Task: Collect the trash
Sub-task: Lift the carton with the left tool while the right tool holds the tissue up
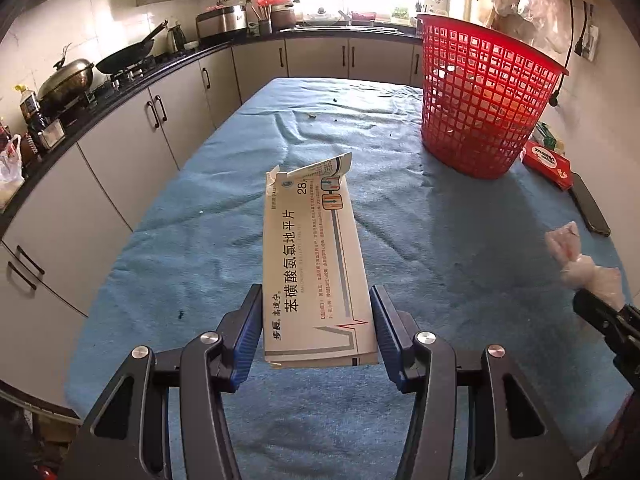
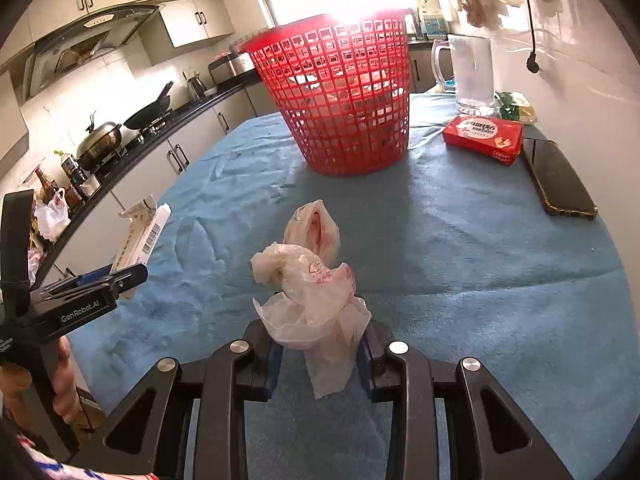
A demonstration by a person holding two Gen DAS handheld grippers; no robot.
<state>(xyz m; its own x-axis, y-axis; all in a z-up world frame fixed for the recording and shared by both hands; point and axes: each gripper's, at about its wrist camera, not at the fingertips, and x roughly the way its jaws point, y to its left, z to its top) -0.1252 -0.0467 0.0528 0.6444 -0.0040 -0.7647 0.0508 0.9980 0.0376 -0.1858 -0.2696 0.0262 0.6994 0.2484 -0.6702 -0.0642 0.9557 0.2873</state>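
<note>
Left hand-held gripper point(image 1: 316, 328) is clamped on a flattened medicine carton point(image 1: 316, 264), held above the blue-covered counter point(image 1: 440, 240). Right hand-held gripper point(image 2: 320, 354) is closed on a crumpled plastic bag point(image 2: 312, 292). Red basket point(image 2: 340, 96) stands at the far side, well apart from both.

White medicine box point(image 1: 316, 268) with black characters and grey-red line, translucent pinkish plastic bag point(image 2: 312, 292) with red print, red grid-patterned basket point(image 2: 340, 96), blue cloth on table point(image 2: 480, 260), red carton point(image 2: 482, 138), black phone point(image 2: 558, 178), black claws with blue pads point(image 1: 246, 332).
</note>
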